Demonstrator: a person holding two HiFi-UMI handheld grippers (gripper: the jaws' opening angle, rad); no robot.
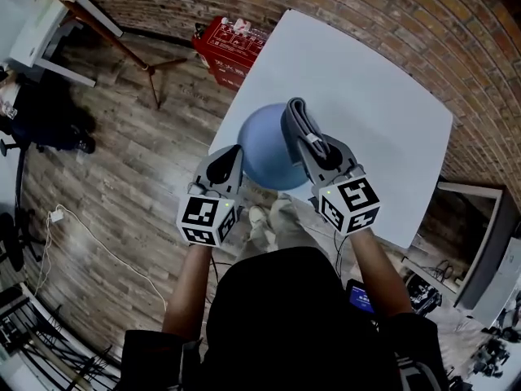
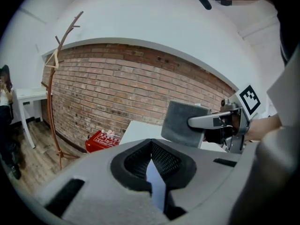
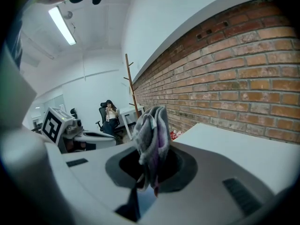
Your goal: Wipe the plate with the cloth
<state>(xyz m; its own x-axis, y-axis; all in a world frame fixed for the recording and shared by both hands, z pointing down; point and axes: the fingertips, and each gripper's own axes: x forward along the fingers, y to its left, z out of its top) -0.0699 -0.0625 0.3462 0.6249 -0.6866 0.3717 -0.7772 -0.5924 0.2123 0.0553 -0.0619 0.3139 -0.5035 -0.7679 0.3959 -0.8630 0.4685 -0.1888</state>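
My left hand-held gripper (image 1: 230, 163) pinches the stiff, probably slick round blue plate (image 1: 264, 149) by its rim, and my right hand-held gripper (image 1: 321, 155) clamps the soft folded grey cloth (image 1: 297, 125), both above the white bench's (image 1: 366, 112) near edge.

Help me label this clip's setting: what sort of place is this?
Probably an office or lab workroom, not a kitchen: a person sits in an office chair by a desk, loose cables run over the wood floor, and a white table stands beside a brick wall.
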